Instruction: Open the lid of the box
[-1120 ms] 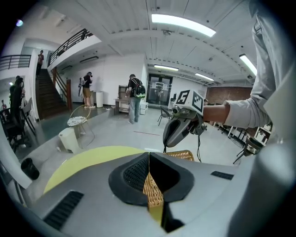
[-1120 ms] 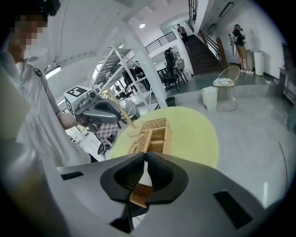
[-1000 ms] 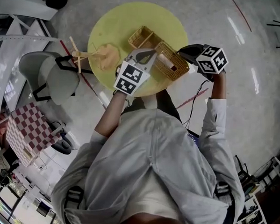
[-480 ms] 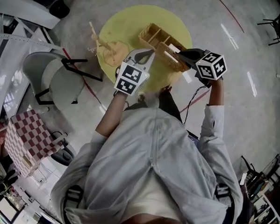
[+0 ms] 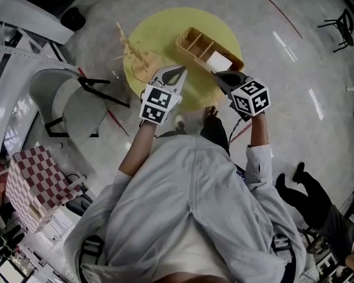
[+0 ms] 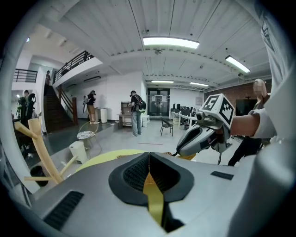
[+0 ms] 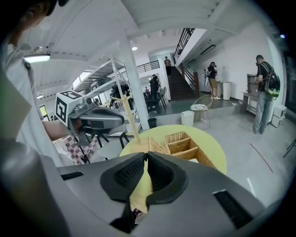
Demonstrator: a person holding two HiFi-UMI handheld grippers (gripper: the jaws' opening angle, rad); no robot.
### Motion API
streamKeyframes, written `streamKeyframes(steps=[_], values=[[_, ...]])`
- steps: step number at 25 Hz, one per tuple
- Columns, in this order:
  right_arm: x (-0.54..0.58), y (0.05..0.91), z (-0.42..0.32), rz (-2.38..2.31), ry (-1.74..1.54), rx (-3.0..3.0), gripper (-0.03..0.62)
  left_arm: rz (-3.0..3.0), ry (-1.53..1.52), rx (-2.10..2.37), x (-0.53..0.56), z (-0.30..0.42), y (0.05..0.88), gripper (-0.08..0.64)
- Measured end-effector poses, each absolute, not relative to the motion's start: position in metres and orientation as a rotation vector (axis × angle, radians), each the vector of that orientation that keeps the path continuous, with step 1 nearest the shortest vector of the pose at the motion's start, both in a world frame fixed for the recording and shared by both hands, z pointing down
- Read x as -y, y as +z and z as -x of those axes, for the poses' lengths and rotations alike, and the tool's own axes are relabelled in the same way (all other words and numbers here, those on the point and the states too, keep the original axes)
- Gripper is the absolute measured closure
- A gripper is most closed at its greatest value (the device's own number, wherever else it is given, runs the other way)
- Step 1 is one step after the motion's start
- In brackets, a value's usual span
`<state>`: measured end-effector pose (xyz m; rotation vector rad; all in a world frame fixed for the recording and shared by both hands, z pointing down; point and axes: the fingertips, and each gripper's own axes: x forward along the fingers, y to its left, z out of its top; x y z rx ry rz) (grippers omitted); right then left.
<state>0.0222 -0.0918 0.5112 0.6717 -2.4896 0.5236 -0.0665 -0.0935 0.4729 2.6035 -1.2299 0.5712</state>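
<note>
Box [image 5: 208, 51], far right on tabletop [image 5: 162, 30]: compartments [image 7: 182, 141] now exposed, opening judged done; left hand-held gripper [image 5: 181, 68] and right hand-held gripper [image 5: 218, 75] withdrawn to near edge, both closed, empty.

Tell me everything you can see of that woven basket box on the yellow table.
The basket box is a long rectangle of tan woven wicker, sitting on the round yellow table, toward its right edge. Dividers split it into open-topped compartments; one holds something white. A woven panel, perhaps its lid, stands raised along one side. The right tongs hover shut by its near end; contact is unclear.
</note>
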Motion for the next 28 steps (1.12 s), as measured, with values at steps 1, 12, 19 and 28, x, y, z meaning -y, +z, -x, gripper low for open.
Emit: streamKeyframes(steps=[1,12,19,28], values=[[0.087,0.514,-0.019,-0.688,0.530,2.497,0.548,-2.600,0.571,1.233,0.091,0.068,0.475,0.529],[0.052,0.569,0.005,-0.821,0.614,2.531,0.548,-2.566,0.620,1.208,0.072,0.076,0.504,0.529],[0.047,0.627,0.008,-0.845,0.655,2.484,0.546,-2.546,0.670,1.184,0.071,0.081,0.527,0.529],[0.054,0.686,-0.006,-0.912,0.763,2.359,0.546,-2.534,0.704,1.149,0.076,0.077,0.543,0.529]])
